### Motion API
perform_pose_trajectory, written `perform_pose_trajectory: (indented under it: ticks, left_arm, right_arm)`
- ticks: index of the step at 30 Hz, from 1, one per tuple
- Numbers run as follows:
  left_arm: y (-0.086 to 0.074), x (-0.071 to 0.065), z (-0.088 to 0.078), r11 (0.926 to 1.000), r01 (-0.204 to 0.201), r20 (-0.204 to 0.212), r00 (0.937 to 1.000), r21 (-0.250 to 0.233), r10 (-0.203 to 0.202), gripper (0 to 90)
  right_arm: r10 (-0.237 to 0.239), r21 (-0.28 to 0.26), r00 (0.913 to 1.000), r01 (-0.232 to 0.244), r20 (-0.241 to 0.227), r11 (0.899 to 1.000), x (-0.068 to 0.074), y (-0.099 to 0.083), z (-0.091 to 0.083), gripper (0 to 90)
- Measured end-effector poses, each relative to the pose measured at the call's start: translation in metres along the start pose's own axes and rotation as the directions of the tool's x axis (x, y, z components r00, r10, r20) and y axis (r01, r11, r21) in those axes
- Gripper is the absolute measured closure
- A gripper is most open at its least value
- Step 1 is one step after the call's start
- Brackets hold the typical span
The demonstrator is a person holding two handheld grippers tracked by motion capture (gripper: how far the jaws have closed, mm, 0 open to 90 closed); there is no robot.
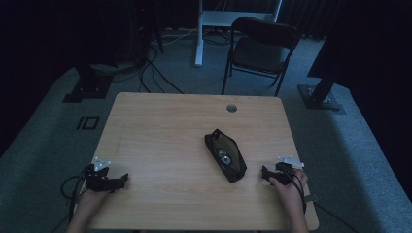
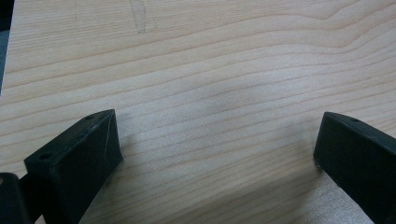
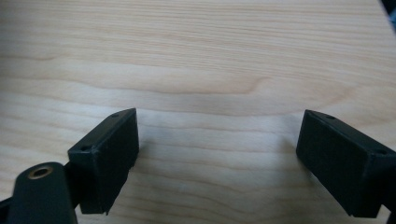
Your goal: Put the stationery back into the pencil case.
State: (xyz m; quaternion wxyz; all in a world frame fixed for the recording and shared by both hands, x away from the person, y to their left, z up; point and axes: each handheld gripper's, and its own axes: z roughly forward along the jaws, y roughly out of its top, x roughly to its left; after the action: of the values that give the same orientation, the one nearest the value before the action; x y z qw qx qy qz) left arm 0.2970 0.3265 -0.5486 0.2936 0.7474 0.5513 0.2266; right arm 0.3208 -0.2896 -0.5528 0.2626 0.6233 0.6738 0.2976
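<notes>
A black pouch point(image 1: 225, 154) lies unzipped on the wooden table point(image 1: 165, 126), right of centre, with small round things showing inside it. My left gripper point(image 1: 124, 178) rests at the table's near left corner, held by a hand, its jaws pointing right. In the left gripper view that gripper point(image 2: 217, 140) stands open over bare wood. My right gripper point(image 1: 265, 174) rests near the front right edge, just right of the pouch and apart from it. The right gripper view has its jaws point(image 3: 219, 140) spread wide, with nothing between them.
A round cable hole point(image 1: 231, 108) sits near the table's far edge. Behind the table stand a black folding chair point(image 1: 260, 48) and a white desk leg point(image 1: 199, 34). Cables run over the grey carpet at the back left.
</notes>
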Motion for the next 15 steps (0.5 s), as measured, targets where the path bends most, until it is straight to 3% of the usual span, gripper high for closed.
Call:
perform_pose_trajectory:
  ticks: [15]
  left_arm:
    - [0.0000, 0.0000, 0.0000, 1.0000, 0.000, 0.000, 1.0000, 0.000, 0.000, 0.7]
  right_arm:
    - [0.010, 0.001, 0.9999, -0.010, 0.011, 1.000, -0.0008, -0.0001, 0.0001, 12.3]
